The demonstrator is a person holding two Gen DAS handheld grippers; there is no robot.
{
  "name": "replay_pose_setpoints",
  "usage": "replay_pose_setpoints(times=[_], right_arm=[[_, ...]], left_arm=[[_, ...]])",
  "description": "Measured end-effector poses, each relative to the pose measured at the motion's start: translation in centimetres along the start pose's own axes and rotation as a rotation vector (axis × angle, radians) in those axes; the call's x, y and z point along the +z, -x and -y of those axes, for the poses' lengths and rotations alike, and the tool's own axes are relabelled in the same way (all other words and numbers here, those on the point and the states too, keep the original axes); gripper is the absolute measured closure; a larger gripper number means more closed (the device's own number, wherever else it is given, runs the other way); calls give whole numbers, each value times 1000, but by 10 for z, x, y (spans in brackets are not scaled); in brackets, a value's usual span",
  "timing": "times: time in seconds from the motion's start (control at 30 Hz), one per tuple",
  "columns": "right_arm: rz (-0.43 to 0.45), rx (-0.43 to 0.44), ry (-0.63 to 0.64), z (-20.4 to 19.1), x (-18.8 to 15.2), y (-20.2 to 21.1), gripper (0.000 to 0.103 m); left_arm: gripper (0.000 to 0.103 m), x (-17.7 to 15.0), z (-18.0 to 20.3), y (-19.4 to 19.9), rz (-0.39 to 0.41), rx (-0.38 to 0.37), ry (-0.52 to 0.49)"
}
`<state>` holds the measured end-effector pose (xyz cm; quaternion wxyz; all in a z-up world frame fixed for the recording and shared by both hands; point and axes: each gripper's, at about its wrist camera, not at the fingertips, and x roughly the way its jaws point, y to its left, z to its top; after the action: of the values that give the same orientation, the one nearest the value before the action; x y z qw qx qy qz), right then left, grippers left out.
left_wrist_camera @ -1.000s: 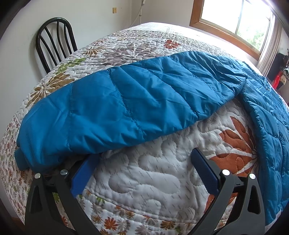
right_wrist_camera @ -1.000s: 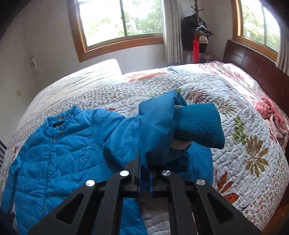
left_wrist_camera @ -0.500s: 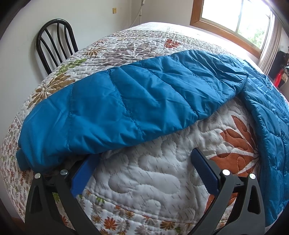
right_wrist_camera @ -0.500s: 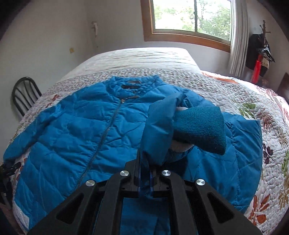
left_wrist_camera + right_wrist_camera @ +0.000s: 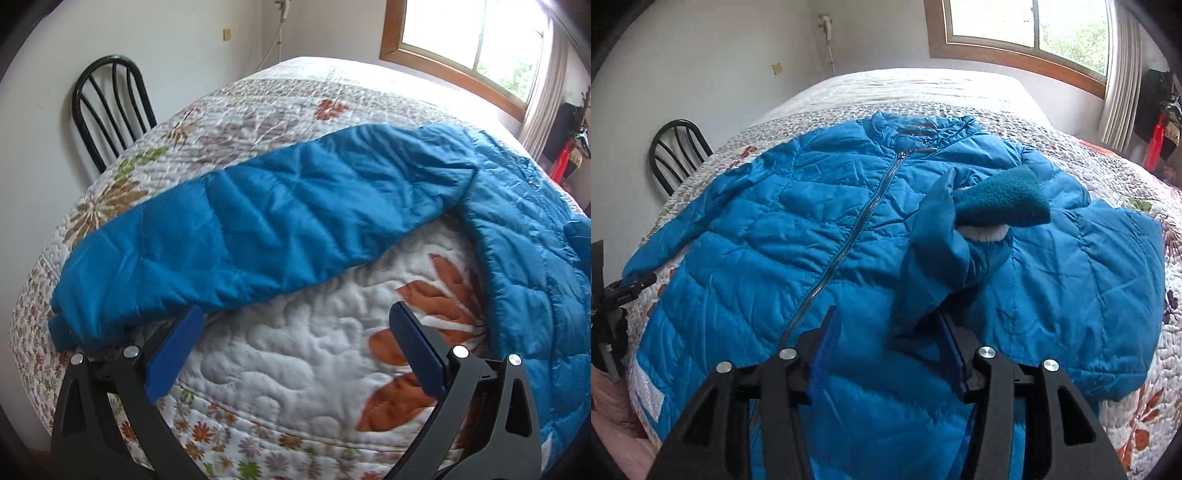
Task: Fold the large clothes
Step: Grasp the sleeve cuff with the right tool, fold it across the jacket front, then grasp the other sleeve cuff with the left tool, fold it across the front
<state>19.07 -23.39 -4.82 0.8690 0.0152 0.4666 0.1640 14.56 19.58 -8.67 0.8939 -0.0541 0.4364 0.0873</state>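
A blue quilted puffer jacket lies zipped, front up, on the bed. Its right sleeve is folded across the body, with the knitted teal cuff on top. My right gripper is open just over the jacket, the sleeve fabric lying loose against its right pad. The other sleeve lies stretched out on the quilt. My left gripper is open, low over the quilt, its left fingertip touching the sleeve near the cuff. The left gripper also shows at the left edge of the right wrist view.
The bed has a floral quilt whose edge falls away just below my left gripper. A black chair stands by the wall left of the bed. Windows and a coat rack are behind the bed.
My right gripper swung left over the jacket with the sleeve, then opened and let it go. My left gripper stayed open and shifted slightly toward the outstretched sleeve.
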Motion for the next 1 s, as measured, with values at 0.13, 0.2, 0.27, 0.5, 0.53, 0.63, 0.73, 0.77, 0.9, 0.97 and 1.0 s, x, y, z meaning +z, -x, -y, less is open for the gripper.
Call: replay_pose_setpoints(times=[0.13, 0.2, 0.27, 0.5, 0.53, 0.63, 0.73, 0.77, 0.9, 0.97, 1.0], right_arm=[[40, -12, -48, 22, -13, 31, 51], [68, -60, -87, 38, -17, 46, 51], [83, -135, -139, 57, -19, 58, 51], [95, -301, -363, 126, -14, 75, 51], [89, -311, -372, 133, -11, 72, 52], [26, -296, -410, 147, -5, 51, 54], [-10, -317, -397, 145, 0, 32, 55], [-13, -341, -388, 143, 0, 29, 55], [-6, -305, -423, 156, -7, 31, 54], [9, -296, -447, 165, -9, 34, 54], [13, -295, -452, 168, -9, 35, 54]], left_arm=[[3, 16, 47, 36, 83, -42, -94], [3, 24, 75, 49, 106, -84, -141], [3, 31, 107, 56, 121, -115, -192], [3, 39, 225, 62, 145, -213, -339], [3, 40, 239, 61, 146, -227, -347], [3, 40, 274, 52, 128, -258, -348], [3, 37, 301, 38, 87, -278, -359], [3, 36, 307, 34, 74, -283, -368], [3, 32, 331, 20, 57, -280, -426], [3, 32, 346, 15, 43, -291, -462], [3, 32, 355, 13, 35, -299, -476]])
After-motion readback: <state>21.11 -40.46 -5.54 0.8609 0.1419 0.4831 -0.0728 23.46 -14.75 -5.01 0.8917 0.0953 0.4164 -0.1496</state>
